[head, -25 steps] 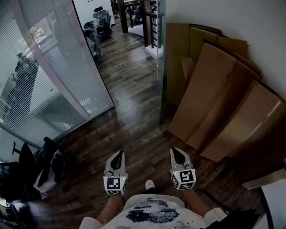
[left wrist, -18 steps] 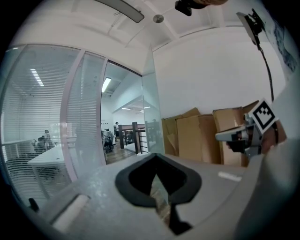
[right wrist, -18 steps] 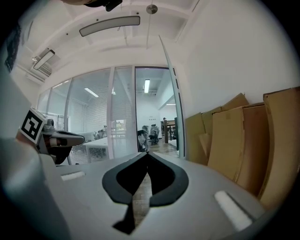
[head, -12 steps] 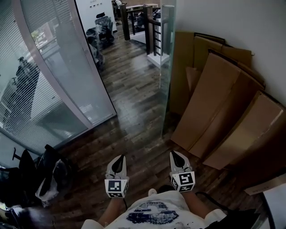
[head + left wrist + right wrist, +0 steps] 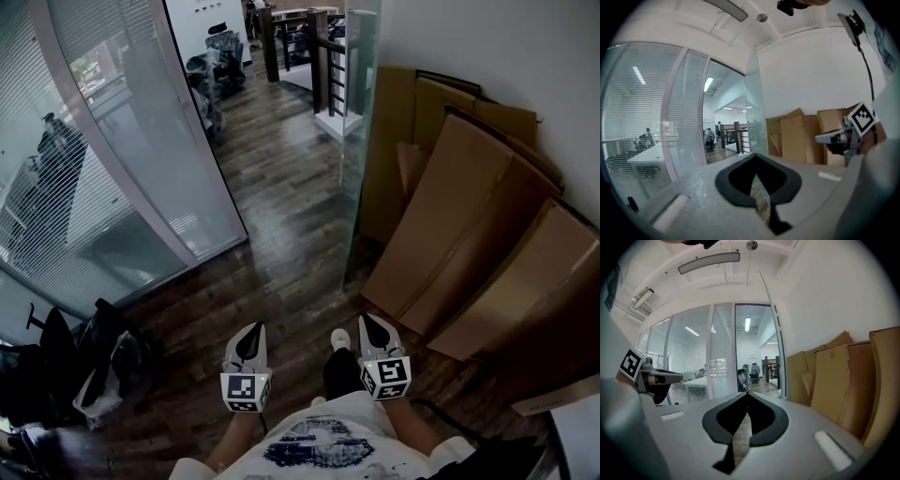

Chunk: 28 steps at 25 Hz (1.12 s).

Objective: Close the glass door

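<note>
- The glass door (image 5: 360,159) stands swung open ahead and to my right, edge-on, just beside the cardboard sheets (image 5: 450,216) leaning on the wall.
- I judge it heavy, stiff and slick, and brittle at its edges. No handle shows, so I would push its face near the free edge rather than pinch it.
- Left tool (image 5: 248,339) and right tool (image 5: 373,328) are both narrow — tips together, holding nothing.
- Count: 1 door, 2 tools, about 5 sheets.

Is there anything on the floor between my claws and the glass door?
Nothing visible: bare floor runs from the left claw and right claw to the glass door. The cardboard leans on the wall to its right.
</note>
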Available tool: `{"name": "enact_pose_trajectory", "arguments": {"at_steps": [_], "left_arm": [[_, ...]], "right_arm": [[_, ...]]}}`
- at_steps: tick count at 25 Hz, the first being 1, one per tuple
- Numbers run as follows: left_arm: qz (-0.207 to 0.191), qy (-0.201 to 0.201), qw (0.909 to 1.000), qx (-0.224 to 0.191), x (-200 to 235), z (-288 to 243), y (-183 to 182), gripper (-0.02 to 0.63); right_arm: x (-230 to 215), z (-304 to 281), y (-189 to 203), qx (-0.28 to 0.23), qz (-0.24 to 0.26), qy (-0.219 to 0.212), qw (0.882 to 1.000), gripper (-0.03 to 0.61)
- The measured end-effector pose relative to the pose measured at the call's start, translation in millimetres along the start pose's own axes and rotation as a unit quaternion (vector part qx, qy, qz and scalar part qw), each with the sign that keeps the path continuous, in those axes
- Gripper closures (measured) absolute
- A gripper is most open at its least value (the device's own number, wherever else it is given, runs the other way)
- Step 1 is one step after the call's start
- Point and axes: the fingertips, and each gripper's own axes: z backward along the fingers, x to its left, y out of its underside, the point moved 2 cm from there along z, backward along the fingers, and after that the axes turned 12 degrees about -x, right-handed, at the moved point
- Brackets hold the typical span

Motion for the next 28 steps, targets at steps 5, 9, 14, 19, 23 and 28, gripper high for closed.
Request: {"name": "enact_pose_trajectory", "arguments": {"at_steps": [5,9,14,19,23,28], "left_arm": [[0.000,-0.016,0.9999,0.005,8,-13,15,0.614],[-0.002,-0.019,0.9998,-0.002,9,-28,8,0.614],[0.002,-0.017,0.9999,0.003,18,-55,8,0.614],[-0.002,-0.008,0.9999,0.010,27,-84,12,0.614],[-0.004,-0.010,0.9998,0.018,28,-116,8,0.614],[-0.003,-0.014,0.9996,0.023,32,-153,9,0.614]], "right_arm": [[-8,-23,7,0.000,-0.003,-0.019,1.000,0.571],[-18,-41,1,-0.006,0.000,-0.022,1.000,0.571],[-28,-72,-5,-0.014,-0.002,-0.020,1.000,0.571],[-45,-99,-5,-0.016,-0.007,-0.011,1.000,0.571],[-69,-121,-6,-0.011,-0.015,-0.006,1.000,0.571],[-96,-152,-6,-0.006,-0.020,-0.004,1.000,0.571]]}}
